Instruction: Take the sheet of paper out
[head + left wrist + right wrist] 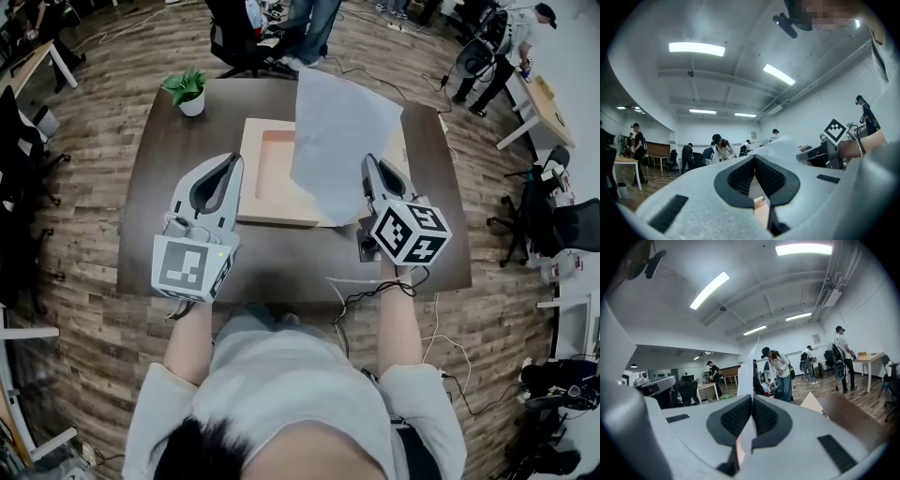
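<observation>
Sheet of paper: white, single, standing upright in the air over the right half of the wooden tray, its lower corner hanging across the tray's near rim and appearing to be clear of it, though the steep head view is leaving that uncertain. Right gripper: jaws clenching on the sheet's right edge. In the right gripper view the paper is passing between the pads and rising above the right gripper as a narrow strip seen edge-on. Its marker cube is facing the person. Left gripper: hovering over the tabletop just left of the tray and touching neither tray nor sheet. In the left gripper view the left gripper is showing its jaws pressing tip to tip with nothing gripped between them. Wooden tray: pale, shallow, rectangular, lying flat at the middle of the dark tabletop. Potted plant: small, green, in a white pot, sitting at the far left corner of the tabletop, well apart from the tray. Cable: thin and black, trailing off the near edge below the right gripper. Surroundings: wood-patterned floor, other people standing at desks beyond.
</observation>
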A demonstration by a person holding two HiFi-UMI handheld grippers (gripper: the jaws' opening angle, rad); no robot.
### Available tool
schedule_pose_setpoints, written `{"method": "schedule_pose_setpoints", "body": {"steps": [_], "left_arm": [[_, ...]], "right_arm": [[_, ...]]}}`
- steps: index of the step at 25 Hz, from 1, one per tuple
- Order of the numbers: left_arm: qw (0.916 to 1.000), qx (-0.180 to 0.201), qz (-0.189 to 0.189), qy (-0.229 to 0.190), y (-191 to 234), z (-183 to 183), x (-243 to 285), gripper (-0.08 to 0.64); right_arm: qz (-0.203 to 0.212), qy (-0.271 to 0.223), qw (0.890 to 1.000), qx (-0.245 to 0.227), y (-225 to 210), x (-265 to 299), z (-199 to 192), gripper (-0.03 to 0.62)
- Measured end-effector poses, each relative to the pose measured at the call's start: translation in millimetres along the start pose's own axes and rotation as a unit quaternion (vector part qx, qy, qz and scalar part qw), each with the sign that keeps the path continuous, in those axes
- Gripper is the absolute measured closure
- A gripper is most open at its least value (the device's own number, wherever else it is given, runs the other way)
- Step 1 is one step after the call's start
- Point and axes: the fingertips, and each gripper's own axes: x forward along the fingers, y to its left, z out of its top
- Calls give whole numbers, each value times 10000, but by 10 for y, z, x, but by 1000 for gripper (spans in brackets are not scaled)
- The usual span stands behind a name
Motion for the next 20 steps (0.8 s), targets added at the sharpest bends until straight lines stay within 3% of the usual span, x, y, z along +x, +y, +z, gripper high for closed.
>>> {"method": "schedule_pose_setpoints", "body": {"steps": [20], "left_arm": [[9999, 56, 125, -80, -14, 90, -142, 563]], "right_arm": [[-212, -514, 9956, -750, 176, -306, 162, 578]]}}
